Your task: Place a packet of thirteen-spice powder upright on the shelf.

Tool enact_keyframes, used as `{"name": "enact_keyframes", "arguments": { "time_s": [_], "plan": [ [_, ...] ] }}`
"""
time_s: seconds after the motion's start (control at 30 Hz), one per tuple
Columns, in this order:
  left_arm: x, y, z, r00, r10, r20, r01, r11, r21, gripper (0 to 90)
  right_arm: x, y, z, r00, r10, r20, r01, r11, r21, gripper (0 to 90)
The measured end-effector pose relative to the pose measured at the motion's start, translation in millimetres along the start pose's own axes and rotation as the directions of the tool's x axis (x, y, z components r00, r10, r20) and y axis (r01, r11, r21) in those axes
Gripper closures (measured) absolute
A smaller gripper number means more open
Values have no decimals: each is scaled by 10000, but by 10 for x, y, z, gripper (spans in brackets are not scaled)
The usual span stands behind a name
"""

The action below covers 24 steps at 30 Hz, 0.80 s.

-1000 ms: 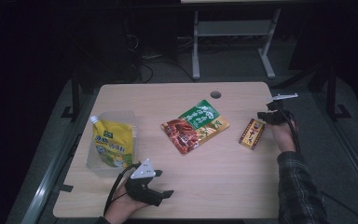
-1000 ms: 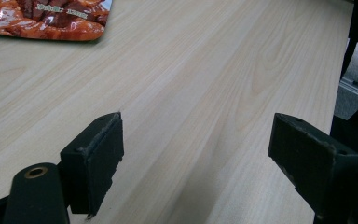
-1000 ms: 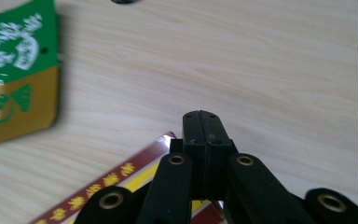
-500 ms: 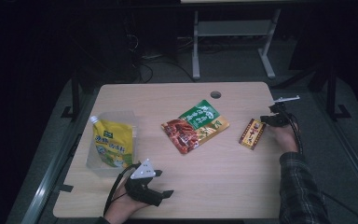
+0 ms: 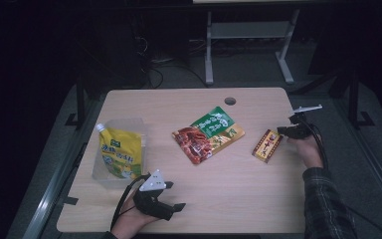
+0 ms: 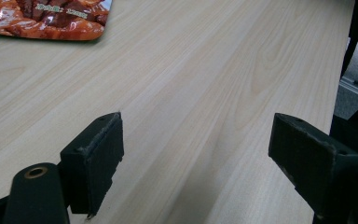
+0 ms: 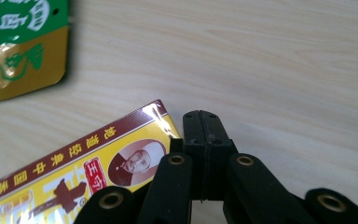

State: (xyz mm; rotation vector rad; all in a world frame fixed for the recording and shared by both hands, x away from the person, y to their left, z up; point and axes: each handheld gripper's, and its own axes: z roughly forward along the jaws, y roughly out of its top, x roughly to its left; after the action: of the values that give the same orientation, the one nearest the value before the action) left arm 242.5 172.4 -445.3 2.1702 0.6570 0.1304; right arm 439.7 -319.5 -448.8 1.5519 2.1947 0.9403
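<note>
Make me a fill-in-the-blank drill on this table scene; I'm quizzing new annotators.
1. The right claw has its jaws ____.
2. The left claw has its jaws ____.
3. The yellow spout pouch lies in a clear ____.
4. Beside the right claw lies a small yellow and brown ____.

Missing words: shut; open; tray; box

You get a dim high view: the wooden table (image 5: 258, 199) is lit from above, the surroundings nearly black. Your gripper views are brighter; glare glints off the yellow box (image 7: 74, 177), and the nearest jaw parts look slightly soft.
</note>
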Motion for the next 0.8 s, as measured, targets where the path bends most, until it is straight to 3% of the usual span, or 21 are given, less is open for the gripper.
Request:
{"name": "enact_keyframes", "arguments": {
  "time_s": [0.27,0.47,0.8],
  "plan": [
    [-8,3,2,10000,24,22,-24,10000,5,174,119,-81,-46,9986,-361,-388,372,9989,299,900],
    [-12,4,5,10000,35,39,-35,10000,13,174,245,-176,21,9950,-768,-641,808,9948,613,900],
    [-15,5,-3,10000,40,52,-40,10000,-3,174,533,-202,-32,9776,-1414,-1560,1517,9868,562,900]
  ]
}}
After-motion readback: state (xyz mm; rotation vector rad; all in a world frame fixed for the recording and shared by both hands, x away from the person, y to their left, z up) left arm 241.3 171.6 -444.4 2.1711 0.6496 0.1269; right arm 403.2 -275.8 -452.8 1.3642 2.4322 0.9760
